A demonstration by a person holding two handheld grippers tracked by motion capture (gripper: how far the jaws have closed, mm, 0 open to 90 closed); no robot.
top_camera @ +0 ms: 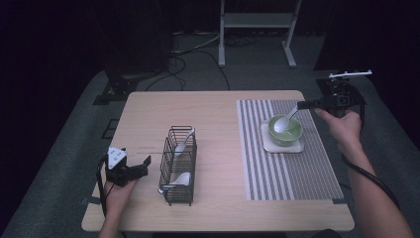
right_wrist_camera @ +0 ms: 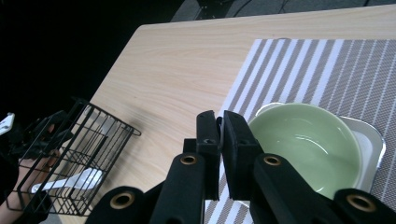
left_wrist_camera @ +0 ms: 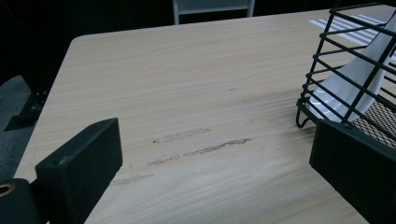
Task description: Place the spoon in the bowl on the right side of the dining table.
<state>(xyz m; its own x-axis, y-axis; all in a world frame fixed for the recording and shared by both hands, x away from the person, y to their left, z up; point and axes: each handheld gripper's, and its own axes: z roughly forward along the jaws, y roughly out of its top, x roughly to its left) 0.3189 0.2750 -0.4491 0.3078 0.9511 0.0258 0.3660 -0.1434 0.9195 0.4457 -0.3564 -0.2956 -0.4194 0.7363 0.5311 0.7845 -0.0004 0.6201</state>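
A white spoon (top_camera: 286,120) rests with its scoop inside a green bowl (top_camera: 286,131) on a square white plate (top_camera: 268,144). My right gripper (top_camera: 303,104) is shut on the spoon's handle, up and to the right of the bowl. In the right gripper view the jaws of my right gripper (right_wrist_camera: 219,119) are pressed together over the green bowl (right_wrist_camera: 303,144). A black wire basket (top_camera: 178,166) holds two more white spoons (top_camera: 184,142). My left gripper (top_camera: 143,166) is open just left of it, nothing between its jaws (left_wrist_camera: 215,140); the basket (left_wrist_camera: 350,65) is at their right.
The plate sits on a striped grey placemat (top_camera: 287,168) over the table's right half. A white metal frame (top_camera: 257,20) and cables (top_camera: 198,47) lie on the floor beyond the far edge. A dark stand (top_camera: 129,74) is at the table's far left corner.
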